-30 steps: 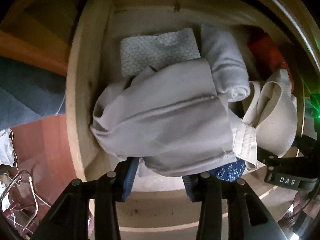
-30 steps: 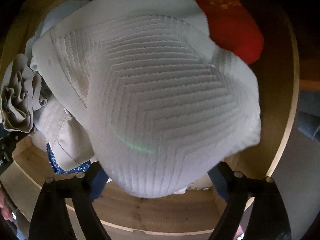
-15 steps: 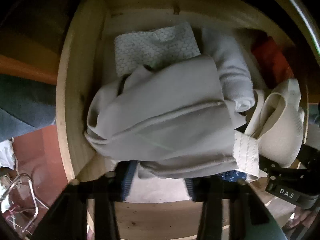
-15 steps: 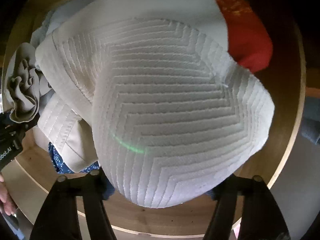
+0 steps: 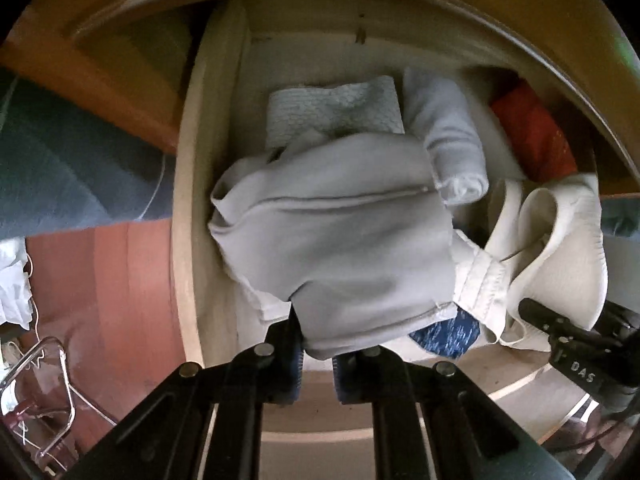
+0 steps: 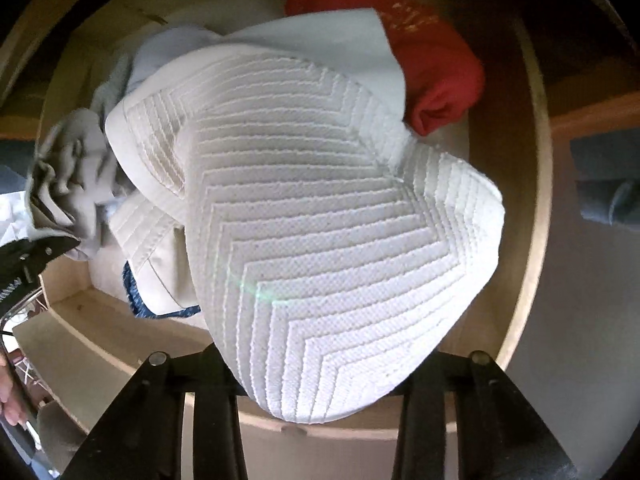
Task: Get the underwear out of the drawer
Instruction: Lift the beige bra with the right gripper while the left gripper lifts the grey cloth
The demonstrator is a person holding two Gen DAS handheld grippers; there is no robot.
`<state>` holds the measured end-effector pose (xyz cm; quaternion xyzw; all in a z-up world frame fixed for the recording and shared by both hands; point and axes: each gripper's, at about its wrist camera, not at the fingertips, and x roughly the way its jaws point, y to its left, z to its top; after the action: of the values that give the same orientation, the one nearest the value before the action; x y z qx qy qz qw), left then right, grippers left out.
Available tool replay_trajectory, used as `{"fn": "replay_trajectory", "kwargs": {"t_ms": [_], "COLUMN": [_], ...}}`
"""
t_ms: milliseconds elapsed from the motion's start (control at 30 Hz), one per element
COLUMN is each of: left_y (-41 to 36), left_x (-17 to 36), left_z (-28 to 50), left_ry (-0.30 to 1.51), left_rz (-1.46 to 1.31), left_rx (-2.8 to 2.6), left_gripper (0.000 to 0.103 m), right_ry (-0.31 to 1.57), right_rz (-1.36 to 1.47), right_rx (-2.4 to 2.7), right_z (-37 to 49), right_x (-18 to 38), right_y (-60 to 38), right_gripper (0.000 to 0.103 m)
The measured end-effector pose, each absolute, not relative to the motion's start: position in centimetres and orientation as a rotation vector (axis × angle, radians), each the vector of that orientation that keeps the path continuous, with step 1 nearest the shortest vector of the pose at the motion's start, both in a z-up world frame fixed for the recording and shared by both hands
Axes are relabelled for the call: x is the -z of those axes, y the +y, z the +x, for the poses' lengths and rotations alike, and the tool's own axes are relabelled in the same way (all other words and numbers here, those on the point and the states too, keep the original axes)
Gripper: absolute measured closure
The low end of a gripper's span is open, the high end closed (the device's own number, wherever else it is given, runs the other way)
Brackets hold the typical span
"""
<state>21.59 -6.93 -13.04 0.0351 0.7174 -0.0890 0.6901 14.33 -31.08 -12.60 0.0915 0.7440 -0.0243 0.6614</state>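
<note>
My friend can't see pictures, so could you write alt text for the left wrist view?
A black two-finger claw pinches a grey cotton garment over an open wooden drawer that holds folded clothes.

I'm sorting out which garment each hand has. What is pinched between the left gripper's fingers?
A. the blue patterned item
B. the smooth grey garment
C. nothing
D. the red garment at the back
B: in the left wrist view the left gripper has its blue pads pressed on the lower edge of the smooth grey garment, while the red garment lies at the back of the drawer.
</note>
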Motion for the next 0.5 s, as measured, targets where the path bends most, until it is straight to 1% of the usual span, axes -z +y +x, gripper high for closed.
{"fn": "replay_trajectory", "kwargs": {"t_ms": [367, 500], "left_y": [-6.0, -5.4], "left_x": [10.5, 9.9], "left_z": [17.9, 16.2], "left_ry": [1.531, 1.503], "left_rz": [0.114, 0.105], "left_rx": [0.240, 0.255], "left_gripper": [0.092, 0.093], "right_ry": [1.593, 1.553], "right_rz": [0.133, 0.165], "right_rx": [0.067, 0.082], "right_z": [11.8, 10.3], "right_x": [8.0, 7.1], "right_y": [-30.2, -30.4], "right_gripper": [0.068, 0.068]}}
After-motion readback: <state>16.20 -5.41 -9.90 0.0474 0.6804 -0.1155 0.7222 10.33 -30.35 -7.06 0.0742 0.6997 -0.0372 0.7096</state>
